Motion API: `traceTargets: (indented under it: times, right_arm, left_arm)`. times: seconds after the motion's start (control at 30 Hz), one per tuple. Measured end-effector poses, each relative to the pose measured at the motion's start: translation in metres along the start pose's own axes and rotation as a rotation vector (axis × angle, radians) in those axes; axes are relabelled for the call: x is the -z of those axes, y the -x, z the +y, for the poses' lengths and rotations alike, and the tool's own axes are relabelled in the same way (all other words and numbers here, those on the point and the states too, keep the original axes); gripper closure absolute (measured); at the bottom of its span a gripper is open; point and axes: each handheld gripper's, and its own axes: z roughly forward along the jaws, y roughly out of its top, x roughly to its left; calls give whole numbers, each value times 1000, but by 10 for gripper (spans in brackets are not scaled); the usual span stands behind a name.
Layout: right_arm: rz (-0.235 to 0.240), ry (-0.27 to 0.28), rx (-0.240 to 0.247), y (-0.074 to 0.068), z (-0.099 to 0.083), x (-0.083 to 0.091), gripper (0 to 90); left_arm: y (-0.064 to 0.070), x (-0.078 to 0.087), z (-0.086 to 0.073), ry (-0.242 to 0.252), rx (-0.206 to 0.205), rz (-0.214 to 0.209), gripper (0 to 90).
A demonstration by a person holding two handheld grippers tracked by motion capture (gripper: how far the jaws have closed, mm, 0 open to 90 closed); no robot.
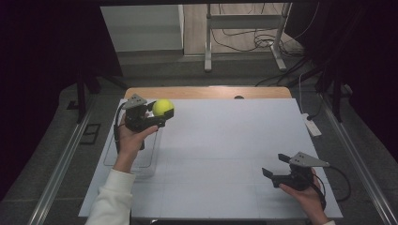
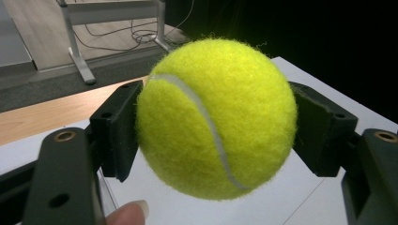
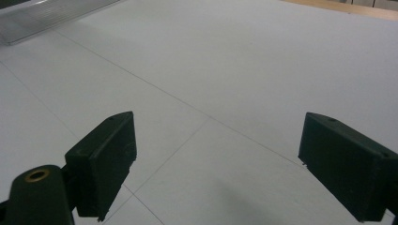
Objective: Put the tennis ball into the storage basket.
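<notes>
Tennis ball [image 1: 163,107] position: clamped between the two black jaws of the left gripper [image 1: 159,111], raised above the white table surface [image 1: 225,140] at the far left of the scene. In the left gripper view the ball [image 2: 217,117] sits squarely between the jaw pads, one pad pressed against each side, with its white seam curving across the front face. A fingertip [image 2: 129,213] of the person's left hand shows at the bottom edge of that view, just below the ball.

Left hand [image 1: 129,138]: wrapped around the gripper body from below, with a white sleeve [image 1: 111,199] running toward the near edge of the table. A clear tray [image 1: 109,159] lies flat on the table under and beside this hand; its outline is faint in the high view, so its contents cannot be told.

Right gripper [image 1: 273,165]: held low at the near right of the table by the right hand [image 1: 305,194], well apart from the ball. In the right gripper view its jaws stand wide, with bare table surface [image 3: 225,70] between them and nothing gripped. The grey three-cornered plate [image 1: 307,161] sits on top of this gripper.

Beyond the far table edge, a white metal frame [image 1: 244,28] and loose cables lie on the floor.
</notes>
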Motion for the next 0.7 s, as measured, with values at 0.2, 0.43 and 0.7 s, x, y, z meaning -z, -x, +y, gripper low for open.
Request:
traceTargets:
  times: [0.2,0.43,0.7]
  right_arm:
    - [0,4,-2,0,0,0,122]
    - [0,8,-9,1,-1,1,123]
    - [-3,7,-12,2,-1,1,123]
  left_arm:
    - [-5,1,0,2,7,9,270]
    - [-10,2,0,1,13,16,270]
    - [-15,3,-1,2,20,24,270]
